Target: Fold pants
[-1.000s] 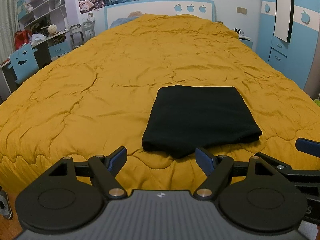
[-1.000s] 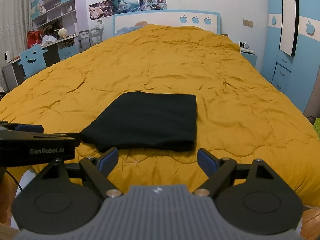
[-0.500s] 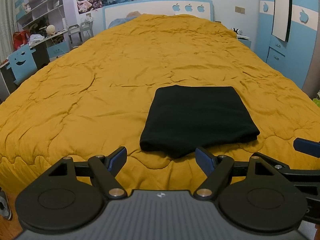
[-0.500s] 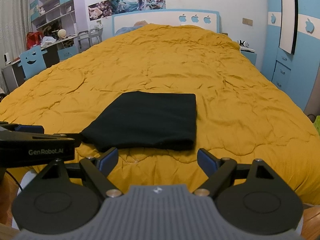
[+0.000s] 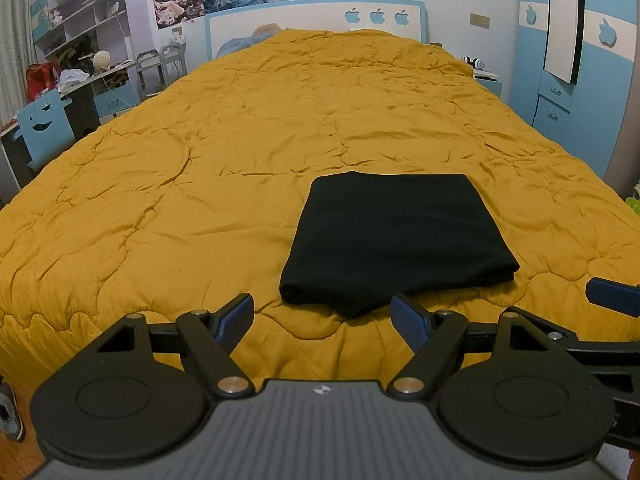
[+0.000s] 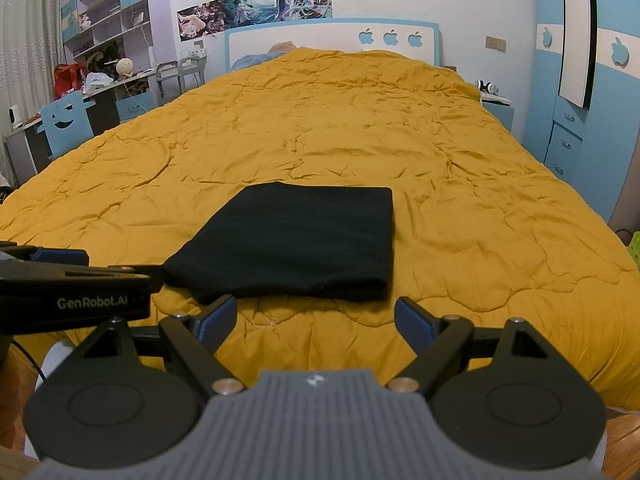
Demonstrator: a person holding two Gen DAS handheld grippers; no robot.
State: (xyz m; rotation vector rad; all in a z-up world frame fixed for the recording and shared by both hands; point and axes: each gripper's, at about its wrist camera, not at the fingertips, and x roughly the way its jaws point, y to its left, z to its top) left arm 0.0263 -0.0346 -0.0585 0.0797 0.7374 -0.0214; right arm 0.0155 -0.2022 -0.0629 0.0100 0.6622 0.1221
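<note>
Black pants [image 5: 394, 236] lie folded into a flat rectangle on the mustard-yellow quilt [image 5: 224, 168] of the bed, near its foot edge. Just short of the pants, the left gripper [image 5: 322, 318] and the right gripper [image 6: 314, 318] hover side by side, both spread wide and holding nothing, neither touching the fabric.

Black tongs [image 5: 322, 316] with blue pads [image 5: 236, 314], grey ribbed housing, silver screws
</note>
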